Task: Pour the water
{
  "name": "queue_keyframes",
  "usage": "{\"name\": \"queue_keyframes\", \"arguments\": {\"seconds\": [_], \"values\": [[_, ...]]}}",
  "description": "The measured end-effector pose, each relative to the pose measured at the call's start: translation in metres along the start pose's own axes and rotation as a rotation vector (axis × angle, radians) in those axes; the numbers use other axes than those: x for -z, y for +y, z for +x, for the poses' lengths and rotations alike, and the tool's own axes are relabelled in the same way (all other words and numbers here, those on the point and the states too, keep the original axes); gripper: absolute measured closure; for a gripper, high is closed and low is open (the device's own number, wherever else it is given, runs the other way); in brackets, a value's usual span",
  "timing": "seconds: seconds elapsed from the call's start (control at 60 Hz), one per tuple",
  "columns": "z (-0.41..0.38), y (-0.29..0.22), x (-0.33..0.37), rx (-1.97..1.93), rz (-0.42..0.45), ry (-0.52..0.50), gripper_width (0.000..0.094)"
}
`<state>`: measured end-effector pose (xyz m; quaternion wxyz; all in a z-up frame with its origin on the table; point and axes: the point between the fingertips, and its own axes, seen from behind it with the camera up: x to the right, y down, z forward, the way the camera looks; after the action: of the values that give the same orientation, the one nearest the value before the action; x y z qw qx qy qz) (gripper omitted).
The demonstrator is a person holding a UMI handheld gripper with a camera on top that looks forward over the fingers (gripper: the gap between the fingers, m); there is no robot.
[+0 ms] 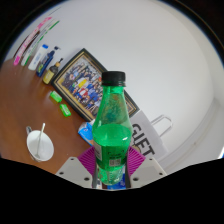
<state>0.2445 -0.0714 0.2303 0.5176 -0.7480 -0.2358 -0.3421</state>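
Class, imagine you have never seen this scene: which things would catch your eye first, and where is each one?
The green bottle with its black cap stands out first, upright between the tool's fingers, which press on its lower part. Beyond it to one side, a white cup sits on the brown table. Farther back, a framed picture leans against the wall.
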Motion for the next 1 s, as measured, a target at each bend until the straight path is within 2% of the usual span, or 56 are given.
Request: {"name": "queue_keyframes", "arguments": {"seconds": [0.133, 0.217, 0.567, 0.65, 0.683, 0.733, 0.817, 0.967, 1.0], "values": [[-0.013, 0.016, -0.013, -0.371, 0.004, -0.154, 0.0564], [-0.024, 0.033, -0.022, -0.548, 0.001, -0.197, 0.0565], [-0.086, 0.096, -0.052, -0.789, -0.056, -0.309, 0.0564], [-0.100, 0.113, -0.054, -0.802, -0.092, -0.308, 0.0561], [-0.097, 0.111, -0.054, -0.819, -0.061, -0.289, 0.0558], [-0.096, 0.114, -0.054, -0.825, -0.063, -0.287, 0.0559], [-0.098, 0.113, -0.052, -0.817, -0.053, -0.273, 0.0535], [-0.099, 0.115, -0.047, -0.806, -0.076, -0.270, 0.0416], [-0.101, 0.118, -0.045, -0.809, -0.100, -0.272, 0.0360]]}}
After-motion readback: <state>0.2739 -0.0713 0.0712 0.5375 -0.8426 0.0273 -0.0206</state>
